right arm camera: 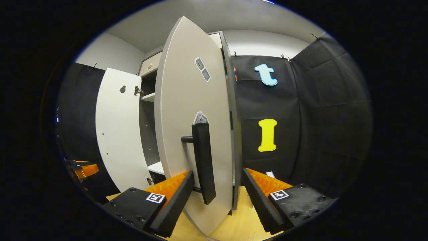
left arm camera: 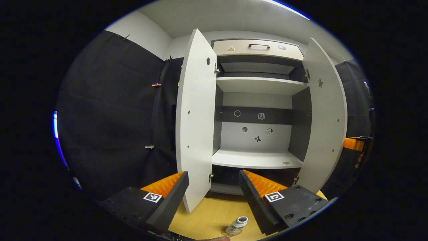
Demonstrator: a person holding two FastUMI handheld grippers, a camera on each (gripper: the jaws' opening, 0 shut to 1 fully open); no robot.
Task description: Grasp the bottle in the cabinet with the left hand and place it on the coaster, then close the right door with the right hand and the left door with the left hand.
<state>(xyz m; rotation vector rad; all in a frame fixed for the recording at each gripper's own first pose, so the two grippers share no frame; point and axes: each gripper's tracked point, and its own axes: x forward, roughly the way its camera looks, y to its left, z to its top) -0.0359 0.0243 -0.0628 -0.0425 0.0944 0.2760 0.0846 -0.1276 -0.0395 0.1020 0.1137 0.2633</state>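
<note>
A small white bottle (left arm camera: 236, 225) stands on a round coaster (left arm camera: 226, 232) on the wooden table (left arm camera: 207, 214), low between my left gripper's fingers and apart from them. The left gripper (left arm camera: 214, 195) is open and faces the open cabinet (left arm camera: 257, 85), with the left door's (left arm camera: 195, 117) lower edge just ahead of its left finger. The right door (left arm camera: 326, 124) also stands open. In the right gripper view, the right gripper (right arm camera: 217, 195) is open close to the right door's outer face (right arm camera: 187, 100). The door's black bar handle (right arm camera: 202, 157) reaches down between its fingers without touching them.
The cabinet's shelves (left arm camera: 257, 159) are bare, and a drawer (left arm camera: 257, 48) sits at the top. Black cloth walls close in on both sides. The other gripper shows orange at the far right (left arm camera: 354, 144) of the left gripper view and at the far left (right arm camera: 83, 169) of the right gripper view.
</note>
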